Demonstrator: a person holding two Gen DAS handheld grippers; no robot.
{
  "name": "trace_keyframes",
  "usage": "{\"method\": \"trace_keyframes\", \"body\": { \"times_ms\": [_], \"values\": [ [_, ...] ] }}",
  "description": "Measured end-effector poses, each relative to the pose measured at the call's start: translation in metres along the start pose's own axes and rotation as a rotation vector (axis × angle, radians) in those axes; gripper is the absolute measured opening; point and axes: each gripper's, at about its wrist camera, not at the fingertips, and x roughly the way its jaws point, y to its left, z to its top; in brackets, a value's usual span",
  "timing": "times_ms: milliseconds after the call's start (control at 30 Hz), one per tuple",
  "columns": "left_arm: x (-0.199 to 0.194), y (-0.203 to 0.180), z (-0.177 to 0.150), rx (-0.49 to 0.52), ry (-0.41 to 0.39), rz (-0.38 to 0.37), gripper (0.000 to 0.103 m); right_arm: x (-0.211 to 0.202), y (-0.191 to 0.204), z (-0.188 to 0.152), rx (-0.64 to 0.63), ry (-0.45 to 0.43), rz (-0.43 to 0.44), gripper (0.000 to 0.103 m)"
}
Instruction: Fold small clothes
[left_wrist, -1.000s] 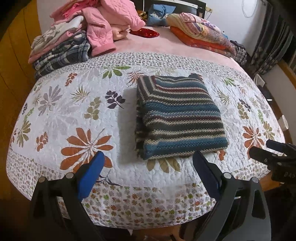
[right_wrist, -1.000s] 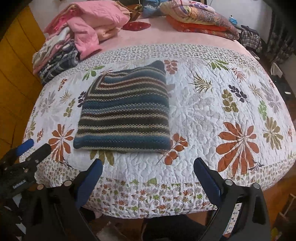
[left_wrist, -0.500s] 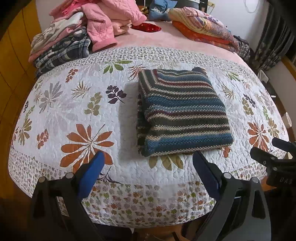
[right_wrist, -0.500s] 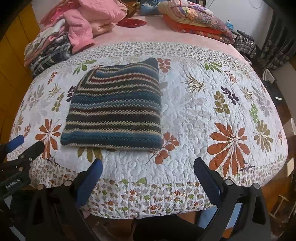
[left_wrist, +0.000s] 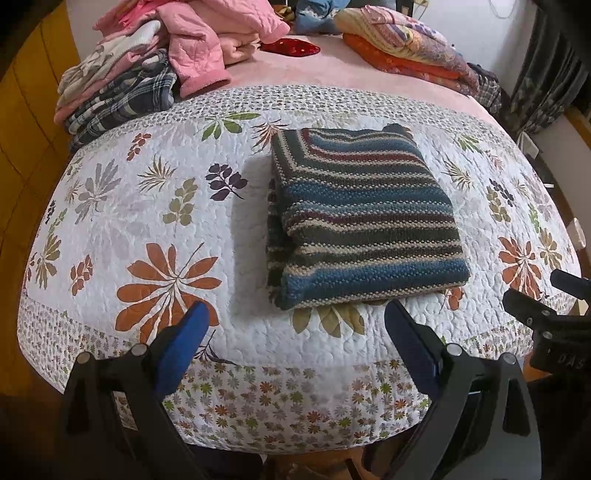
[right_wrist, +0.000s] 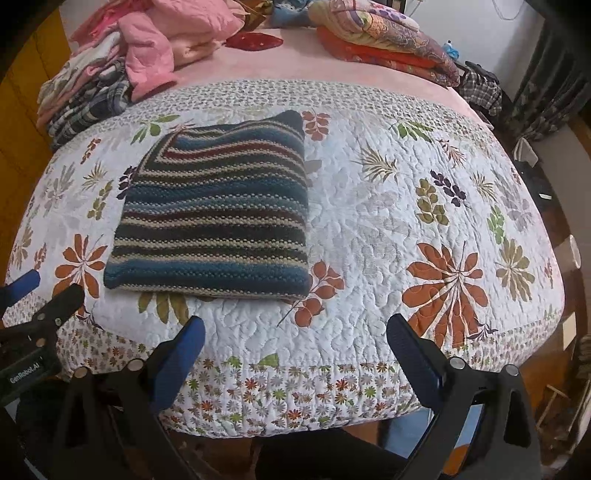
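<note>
1 folded striped sweater; 1 floral quilt; 2 clothes piles; 2 tongs.

Left gripper and right gripper: each a matte black plastic frame with silver pivot screws carrying two fingers faced with blue pads, with white lettering on the black body.
</note>
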Motion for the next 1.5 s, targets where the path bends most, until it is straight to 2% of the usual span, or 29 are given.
{"method": "trace_keyframes", "body": {
  "times_ms": [1500],
  "values": [
    [-0.0022, -0.0057, -0.0012, -0.002, -0.009, 0.007, 0.095, 0.0083, -0.0038, 0.0006, 0.009, 0.025, -0.010, 0.099]
  ]
}}
